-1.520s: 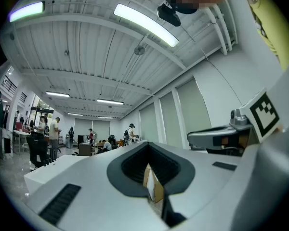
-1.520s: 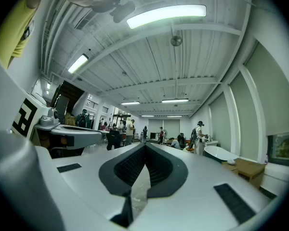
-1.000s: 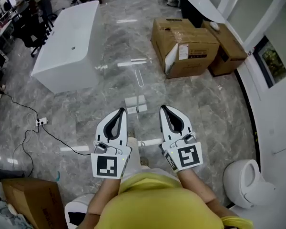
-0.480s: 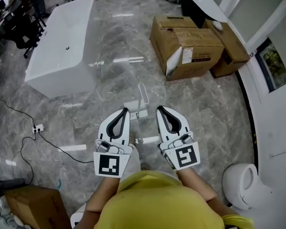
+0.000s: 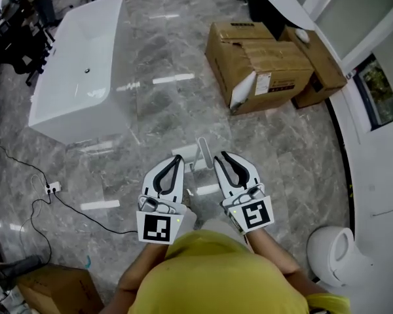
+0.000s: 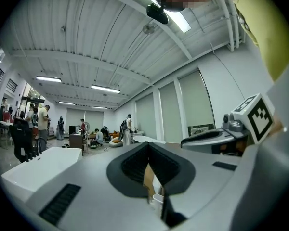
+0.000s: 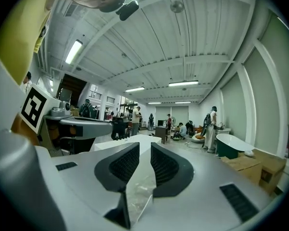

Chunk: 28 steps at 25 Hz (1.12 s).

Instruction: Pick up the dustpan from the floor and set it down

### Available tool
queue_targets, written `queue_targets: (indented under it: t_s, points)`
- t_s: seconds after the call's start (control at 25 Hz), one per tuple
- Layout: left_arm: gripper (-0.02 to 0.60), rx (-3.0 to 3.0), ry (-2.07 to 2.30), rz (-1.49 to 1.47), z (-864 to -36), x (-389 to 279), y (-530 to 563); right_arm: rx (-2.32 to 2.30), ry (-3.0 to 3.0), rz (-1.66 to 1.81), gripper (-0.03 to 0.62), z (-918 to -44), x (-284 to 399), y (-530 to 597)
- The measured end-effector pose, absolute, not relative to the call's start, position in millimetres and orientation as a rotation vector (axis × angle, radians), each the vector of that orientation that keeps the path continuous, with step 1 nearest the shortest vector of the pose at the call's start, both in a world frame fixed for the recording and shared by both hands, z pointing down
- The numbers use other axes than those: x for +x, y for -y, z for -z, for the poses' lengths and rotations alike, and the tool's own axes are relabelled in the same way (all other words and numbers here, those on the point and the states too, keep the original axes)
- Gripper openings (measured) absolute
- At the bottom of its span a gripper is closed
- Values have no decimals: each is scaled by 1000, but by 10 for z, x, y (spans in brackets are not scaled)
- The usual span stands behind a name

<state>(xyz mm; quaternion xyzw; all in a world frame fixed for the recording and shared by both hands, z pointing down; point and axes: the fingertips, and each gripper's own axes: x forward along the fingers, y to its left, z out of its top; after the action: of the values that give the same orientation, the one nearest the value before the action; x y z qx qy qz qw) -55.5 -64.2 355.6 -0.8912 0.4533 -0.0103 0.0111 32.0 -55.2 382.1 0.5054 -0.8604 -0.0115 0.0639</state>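
Observation:
The dustpan (image 5: 188, 154) is a pale grey pan lying on the marble floor, with its looped handle (image 5: 204, 148) pointing away from me. It shows only in the head view, on the floor between and just ahead of both grippers' tips. My left gripper (image 5: 177, 157) hovers to its left with the jaws together and empty (image 6: 148, 146). My right gripper (image 5: 221, 156) is at the dustpan's right. Its jaws have just been opening and stand a little apart (image 7: 144, 147). Only floor shows between them. Both grippers point about level.
A white bathtub (image 5: 78, 64) stands on the floor at the far left. Cardboard boxes (image 5: 259, 64) lie at the far right. A white toilet (image 5: 334, 254) is near my right. A cable with a power strip (image 5: 50, 188) runs on the left, near another box (image 5: 46, 283).
Both grippers have come forward and lower, side by side. The dustpan, earlier well ahead of the tips, now lies between them. The right jaws have parted slightly.

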Motion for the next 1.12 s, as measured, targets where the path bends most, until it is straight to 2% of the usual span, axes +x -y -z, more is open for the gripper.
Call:
queue_targets:
  t_s: [0.12, 0.88, 1.12]
  points:
    - [0, -2806, -1395, 41, -3636, -543, 820, 1527, 2578, -16, 110, -3945, 338, 736]
    - [1, -2949, -1328, 202, -4238, -287, 1305, 1200, 2427, -457, 144, -5348, 405, 1119]
    - [0, -2966, -1340, 302, -4507, -241, 1358, 1100, 2393, -633, 187, -5746, 468, 1098]
